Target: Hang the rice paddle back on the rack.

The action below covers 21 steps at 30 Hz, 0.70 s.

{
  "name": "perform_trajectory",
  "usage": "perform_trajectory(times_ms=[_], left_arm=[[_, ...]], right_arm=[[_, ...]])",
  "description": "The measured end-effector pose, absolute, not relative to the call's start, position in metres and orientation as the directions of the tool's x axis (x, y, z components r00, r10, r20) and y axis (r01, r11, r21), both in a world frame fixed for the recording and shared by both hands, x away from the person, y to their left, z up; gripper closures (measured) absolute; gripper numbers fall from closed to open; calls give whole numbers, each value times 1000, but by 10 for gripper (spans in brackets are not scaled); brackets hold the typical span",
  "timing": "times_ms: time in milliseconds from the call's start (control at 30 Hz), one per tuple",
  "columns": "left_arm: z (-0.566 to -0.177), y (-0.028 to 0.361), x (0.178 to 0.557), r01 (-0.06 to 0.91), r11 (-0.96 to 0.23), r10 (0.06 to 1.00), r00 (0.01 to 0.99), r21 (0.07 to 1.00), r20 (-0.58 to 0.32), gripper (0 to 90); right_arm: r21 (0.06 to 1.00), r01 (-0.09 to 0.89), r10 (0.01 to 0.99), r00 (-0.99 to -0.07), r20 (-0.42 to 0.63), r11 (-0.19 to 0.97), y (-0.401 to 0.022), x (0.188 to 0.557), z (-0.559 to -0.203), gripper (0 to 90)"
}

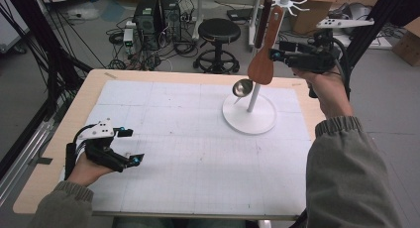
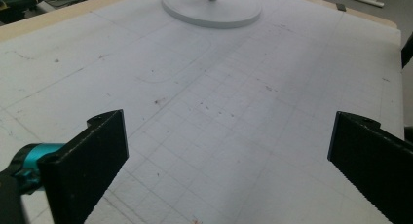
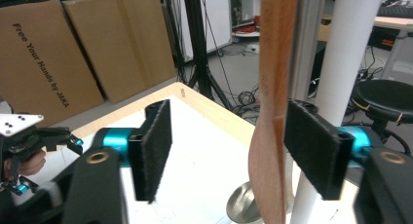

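Seemingly at the release step, the right gripper [image 1: 277, 55] stands open around the wooden spatula [image 1: 264, 52] hanging on the white rack [image 1: 250, 116] at far right, pads apparently off it, so next it should back away without swinging it.

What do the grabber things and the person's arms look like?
Both grippers, left and right, are black with bright blue bits by the flat, fuzzy-padded fingers. Each carries a pale three-cornered plate dotted with dark spots, and black cables trail off them. The person wears grey-green sleeves with gathered cuffs.
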State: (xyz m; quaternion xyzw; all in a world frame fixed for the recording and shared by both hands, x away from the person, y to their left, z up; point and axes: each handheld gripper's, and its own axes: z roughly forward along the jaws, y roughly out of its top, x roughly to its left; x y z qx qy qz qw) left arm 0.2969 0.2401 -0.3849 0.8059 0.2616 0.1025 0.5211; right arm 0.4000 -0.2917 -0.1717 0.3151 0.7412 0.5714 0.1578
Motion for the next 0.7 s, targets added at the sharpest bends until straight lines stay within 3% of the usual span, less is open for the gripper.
perform_trajectory(times_ms=[267,700], left_arm=[[-385,240,297,316,-325,531,841,891,-104,17],[-385,240,297,319,-322,532,840,891,-109,17]], right_arm=[[946,279,642,-759,111,166,-286,389,-183,211],[948,255,621,-779,86,189,-276,369,-208,165]])
